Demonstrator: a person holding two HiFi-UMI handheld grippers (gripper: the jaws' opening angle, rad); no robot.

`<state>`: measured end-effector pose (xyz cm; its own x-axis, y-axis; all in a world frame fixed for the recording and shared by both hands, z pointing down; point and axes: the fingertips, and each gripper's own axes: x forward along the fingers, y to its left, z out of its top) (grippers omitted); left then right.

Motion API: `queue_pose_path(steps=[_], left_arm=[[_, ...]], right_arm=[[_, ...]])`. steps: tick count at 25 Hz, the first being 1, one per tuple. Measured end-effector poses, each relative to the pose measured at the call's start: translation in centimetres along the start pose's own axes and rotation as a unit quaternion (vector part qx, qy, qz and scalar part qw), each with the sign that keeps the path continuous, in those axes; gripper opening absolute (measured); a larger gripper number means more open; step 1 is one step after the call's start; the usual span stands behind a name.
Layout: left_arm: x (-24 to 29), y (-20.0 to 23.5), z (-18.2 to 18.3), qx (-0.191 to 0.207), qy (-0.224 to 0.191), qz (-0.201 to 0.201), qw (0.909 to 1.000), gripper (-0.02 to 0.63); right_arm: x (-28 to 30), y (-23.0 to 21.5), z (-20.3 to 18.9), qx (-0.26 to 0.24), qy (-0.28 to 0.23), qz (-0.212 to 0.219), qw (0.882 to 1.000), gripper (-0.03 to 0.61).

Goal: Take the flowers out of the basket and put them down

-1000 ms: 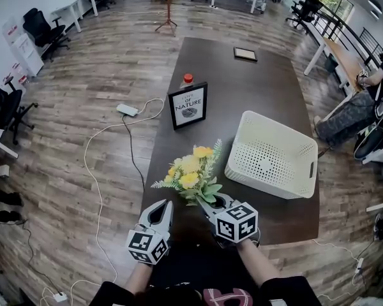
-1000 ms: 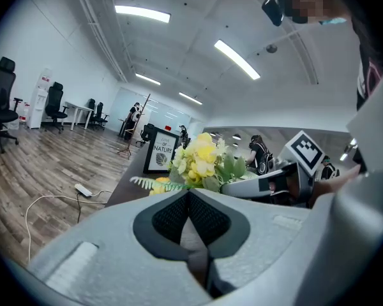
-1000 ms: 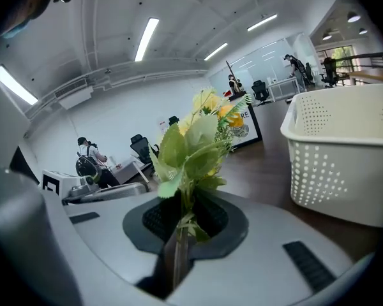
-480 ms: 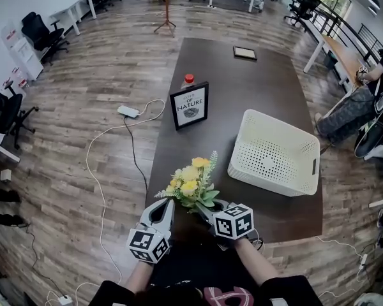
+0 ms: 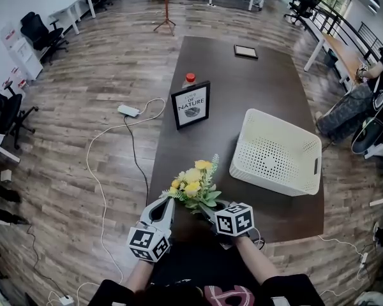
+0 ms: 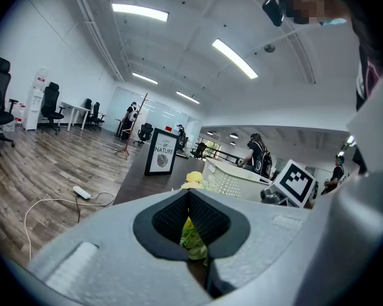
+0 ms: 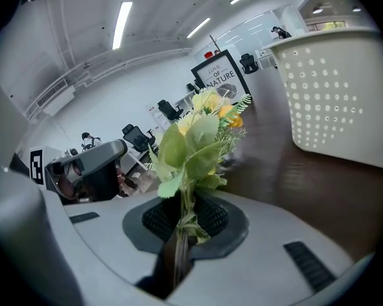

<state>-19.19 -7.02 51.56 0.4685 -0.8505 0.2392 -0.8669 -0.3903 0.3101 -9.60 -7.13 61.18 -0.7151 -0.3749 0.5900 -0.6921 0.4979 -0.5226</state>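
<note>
A bunch of yellow flowers with green leaves [image 5: 193, 185] is held upright just over the near end of the dark table [image 5: 242, 88]. My right gripper [image 5: 207, 207] is shut on its stems, and in the right gripper view the thin stems [image 7: 182, 225] run down between the pads. The blooms [image 7: 204, 123] rise above the jaws. My left gripper [image 5: 164, 205] hangs beside the bunch on its left, shut and holding nothing. In the left gripper view a yellow bloom [image 6: 193, 180] peeks over the tips. The white perforated basket [image 5: 268, 161] stands tilted to the right of the flowers.
A framed sign [image 5: 191, 105] stands mid-table with a red-capped bottle [image 5: 189, 80] behind it and a flat dark frame [image 5: 246, 52] at the far end. A power strip and cables [image 5: 127, 111] lie on the floor at left. A seated person [image 5: 364, 97] is at right.
The right gripper has drawn the flowers a little lower and nearer to the table's front edge. The left gripper has hardly moved.
</note>
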Motion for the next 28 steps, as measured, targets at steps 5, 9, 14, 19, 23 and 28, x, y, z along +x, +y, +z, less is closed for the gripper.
queue_pose_path(steps=[5, 9, 14, 19, 23, 28], left_arm=[[0.2, 0.5, 0.1, 0.000, 0.001, 0.002, 1.0000, 0.009], [0.5, 1.0, 0.1, -0.002, 0.002, 0.005, 1.0000, 0.009], [1.1, 0.9, -0.1, 0.001, 0.009, 0.001, 1.0000, 0.009], [1.4, 0.9, -0.3, 0.003, 0.015, -0.002, 0.9999, 0.009], [1.6, 0.8, -0.4, 0.004, 0.017, -0.005, 0.9998, 0.009], [1.5, 0.8, -0.4, 0.003, 0.015, -0.004, 0.9999, 0.009]], right_arm=[[0.4, -0.7, -0.4, 0.008, 0.014, -0.007, 1.000, 0.058], [0.7, -1.0, -0.5, 0.013, 0.018, -0.007, 1.000, 0.061], [0.8, -2.1, -0.8, 0.020, 0.027, -0.023, 0.999, 0.082], [0.7, -2.4, -1.2, 0.008, 0.035, -0.033, 0.999, 0.105], [0.7, -2.4, -1.3, 0.004, 0.037, -0.037, 0.999, 0.119], [0.5, -2.6, -1.3, 0.013, 0.037, -0.035, 0.999, 0.148]])
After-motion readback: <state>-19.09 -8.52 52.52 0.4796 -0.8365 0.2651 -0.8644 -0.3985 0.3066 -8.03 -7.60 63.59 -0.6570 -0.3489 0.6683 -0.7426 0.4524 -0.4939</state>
